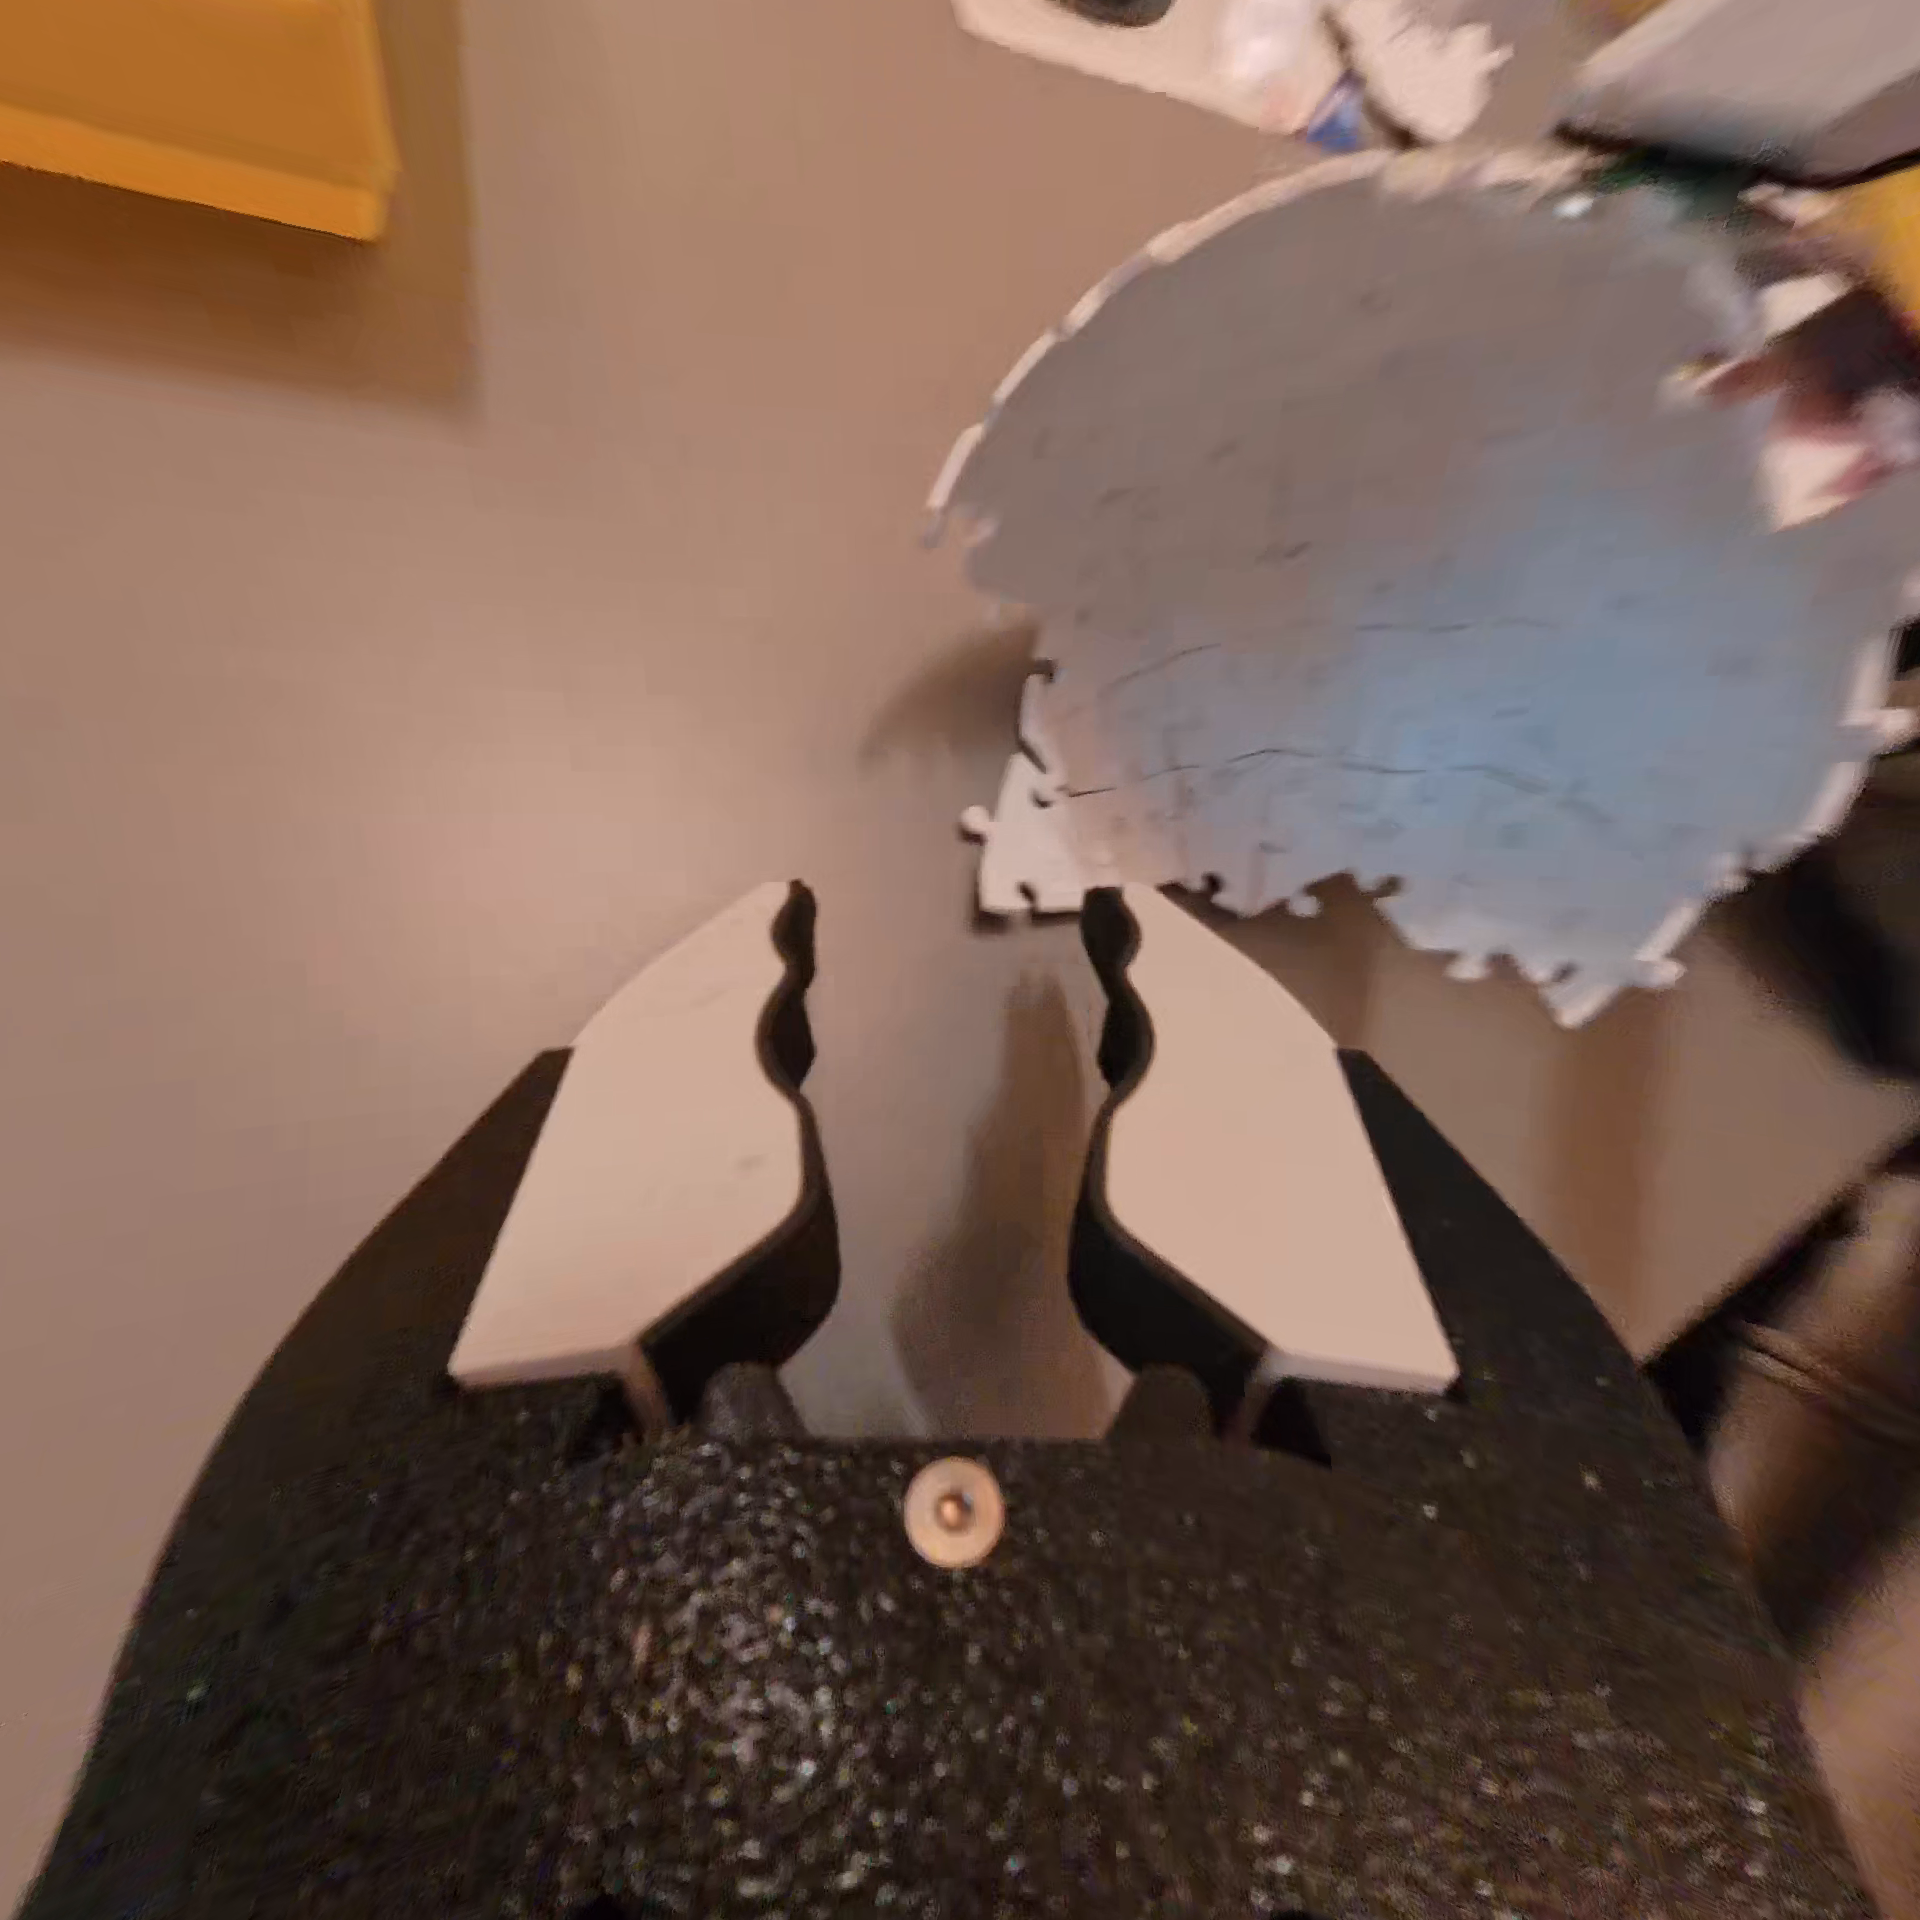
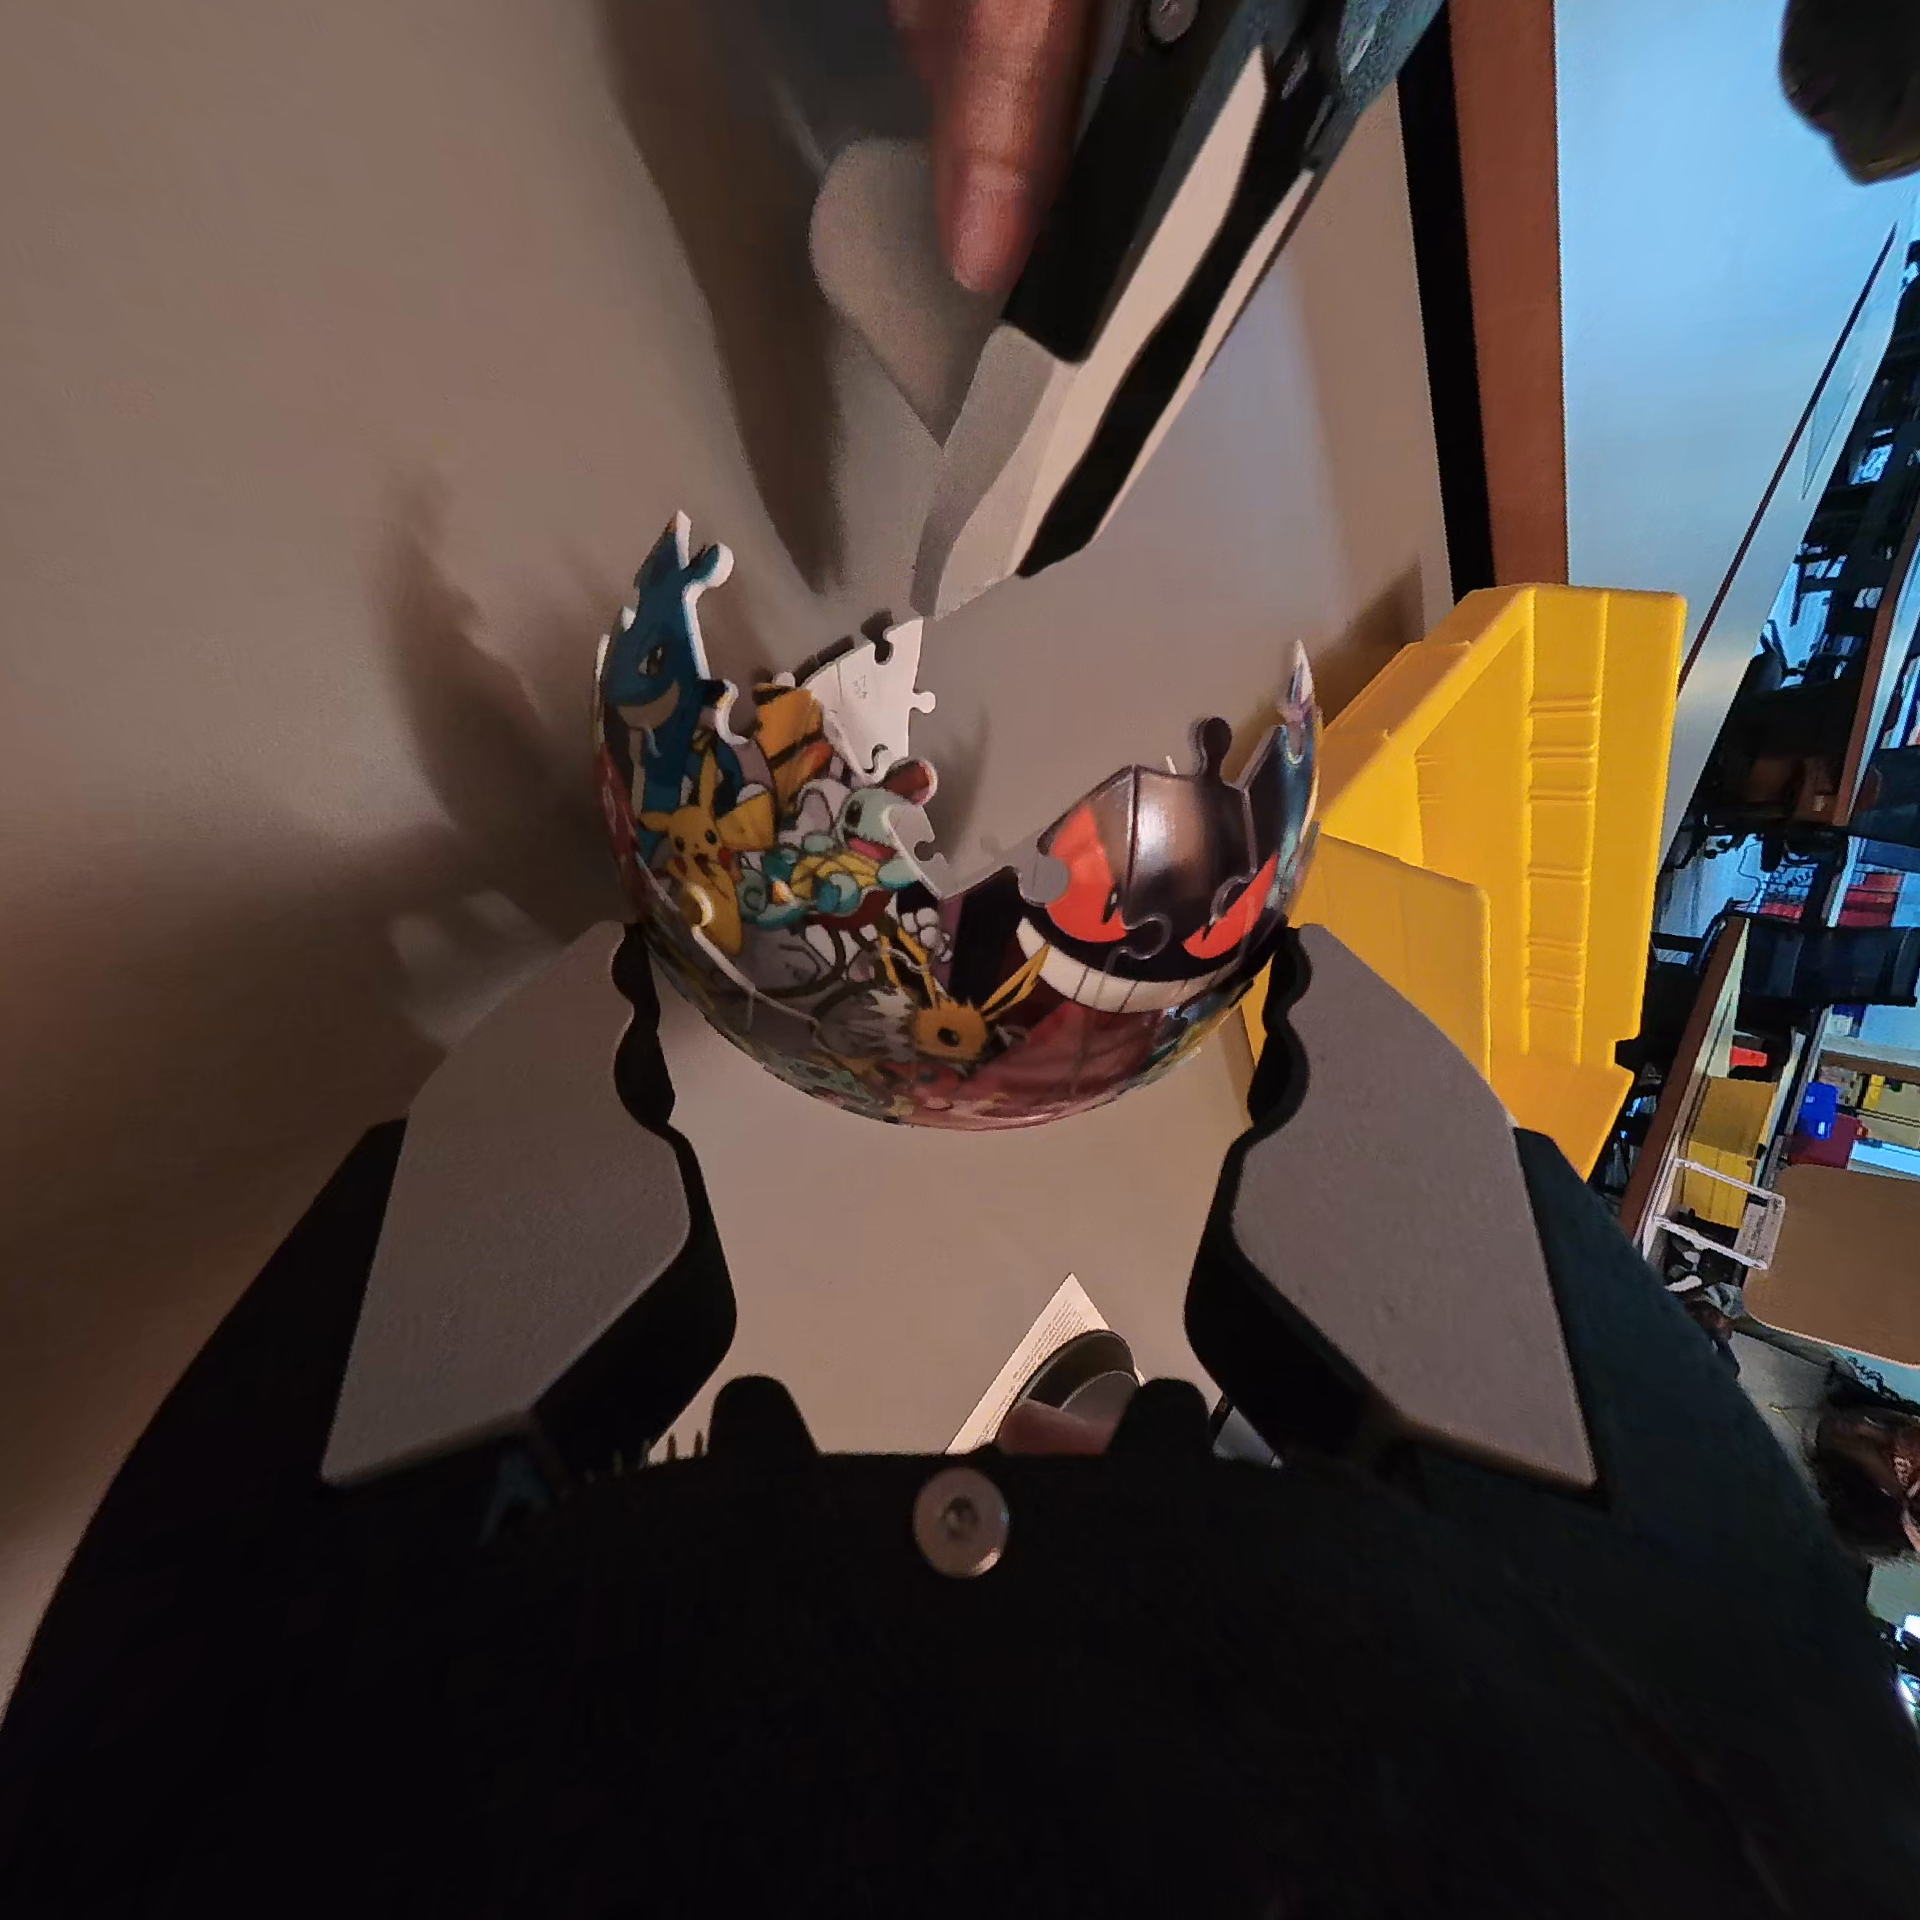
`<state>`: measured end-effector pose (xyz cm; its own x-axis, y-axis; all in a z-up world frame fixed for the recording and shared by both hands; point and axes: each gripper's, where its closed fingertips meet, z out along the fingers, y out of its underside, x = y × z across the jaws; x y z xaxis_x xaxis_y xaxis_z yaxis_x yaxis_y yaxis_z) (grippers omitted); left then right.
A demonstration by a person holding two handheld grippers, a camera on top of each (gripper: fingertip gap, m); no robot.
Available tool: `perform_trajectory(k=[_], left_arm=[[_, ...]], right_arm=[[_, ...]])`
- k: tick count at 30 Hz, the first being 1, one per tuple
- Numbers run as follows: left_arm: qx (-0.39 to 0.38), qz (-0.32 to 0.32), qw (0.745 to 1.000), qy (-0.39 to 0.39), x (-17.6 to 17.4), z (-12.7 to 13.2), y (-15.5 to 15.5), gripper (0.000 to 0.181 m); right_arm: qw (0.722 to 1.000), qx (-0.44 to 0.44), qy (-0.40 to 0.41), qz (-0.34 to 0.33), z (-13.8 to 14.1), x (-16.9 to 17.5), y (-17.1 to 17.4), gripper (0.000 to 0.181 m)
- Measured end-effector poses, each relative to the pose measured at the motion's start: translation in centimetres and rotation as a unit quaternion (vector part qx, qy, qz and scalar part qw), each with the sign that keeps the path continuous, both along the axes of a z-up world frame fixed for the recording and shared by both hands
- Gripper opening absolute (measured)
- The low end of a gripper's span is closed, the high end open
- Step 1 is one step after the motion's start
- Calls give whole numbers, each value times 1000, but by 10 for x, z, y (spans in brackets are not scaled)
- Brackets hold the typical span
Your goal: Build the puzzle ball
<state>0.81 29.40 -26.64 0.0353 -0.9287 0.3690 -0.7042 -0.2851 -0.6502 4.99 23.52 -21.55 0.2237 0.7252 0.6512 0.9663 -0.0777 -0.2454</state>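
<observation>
The half-built puzzle ball (image 2: 935, 935) is an open bowl with colourful cartoon prints outside and white inside. My right gripper (image 2: 961, 951) is shut on it, fingertips on its left and right sides, and holds it above the beige table (image 2: 312, 520). In the left wrist view the ball (image 1: 1403, 623) is blurred at upper right, white inside facing me. My left gripper (image 1: 951, 909) is open and empty. A loose white puzzle piece (image 1: 1023, 852) lies on the table just ahead of its right fingertip. The left gripper (image 2: 966, 582) also shows from above in the right wrist view, its tip by that piece (image 2: 883, 696).
A yellow bin (image 2: 1455, 831) stands to the right of the ball, near the table's wooden edge (image 2: 1507, 312). A yellow object (image 1: 208, 104) lies at the far left. White clutter (image 1: 1195, 52) sits at the far edge. A paper sheet (image 2: 1039, 1340) lies under my right gripper.
</observation>
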Motion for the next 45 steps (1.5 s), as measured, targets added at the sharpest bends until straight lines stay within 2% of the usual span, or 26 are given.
perform_trajectory(k=[9,11,16,19,25,32,36,45], left_arm=[[-60,-20,998,31,7,-6,-21,44],[-67,-11,997,43,6,-7,-21,37],[-150,18,987,45,8,-6,-26,31],[-163,39,985,44,11,-9,-22,21],[-136,47,989,42,11,-13,-16,5],[-131,36,991,22,11,-11,-16,4],[-84,21,996,3,12,-10,-14,4],[-63,40,997,-17,15,-8,-11,4]], right_arm=[[1000,2,0,-2,0,0,-1,111],[1000,3,0,-2,0,0,-1,111],[1000,3,1,-1,0,0,-1,111],[1000,3,3,-1,0,0,0,112],[1000,3,2,-3,0,1,0,112],[1000,3,-1,-5,0,2,0,112],[1000,4,-1,-5,0,3,0,111],[1000,7,-6,-8,0,5,1,110]])
